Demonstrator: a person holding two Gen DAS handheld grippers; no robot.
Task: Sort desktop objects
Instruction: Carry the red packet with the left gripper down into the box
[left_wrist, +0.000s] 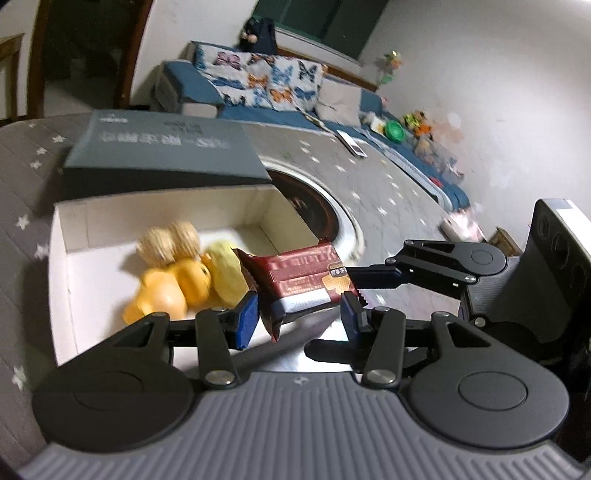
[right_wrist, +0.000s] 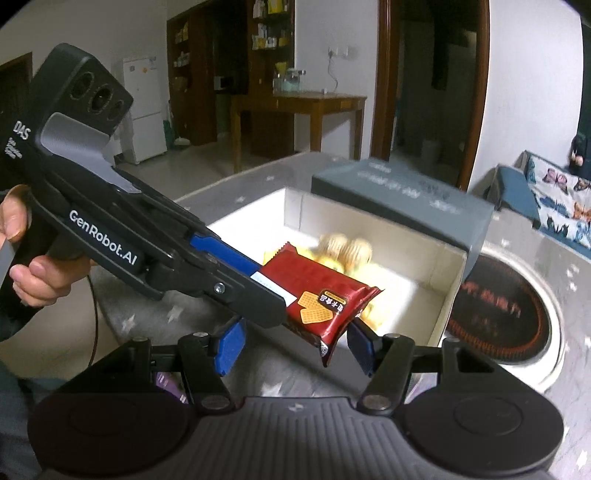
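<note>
Wafer packet (left_wrist: 306, 277) held above the open white box (left_wrist: 61, 258). The left gripper (left_wrist: 299, 319) pinches the packet; the right gripper (right_wrist: 295, 345) brackets its other end (grip cannot be told). Best practice: keep both hands level, centre the packet over the box, then release. Counted: one packet, one box, one grey lid (left_wrist: 162, 147), two walnuts (left_wrist: 170, 240); the blurred yellow items are uncountable.

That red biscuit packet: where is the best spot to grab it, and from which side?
Probably across the narrow width of the red packet near one crimped short end, coming in end-on. It is a flat, soft pillow pack, so that short span fits between the jaws, as the left gripper shows.
</note>
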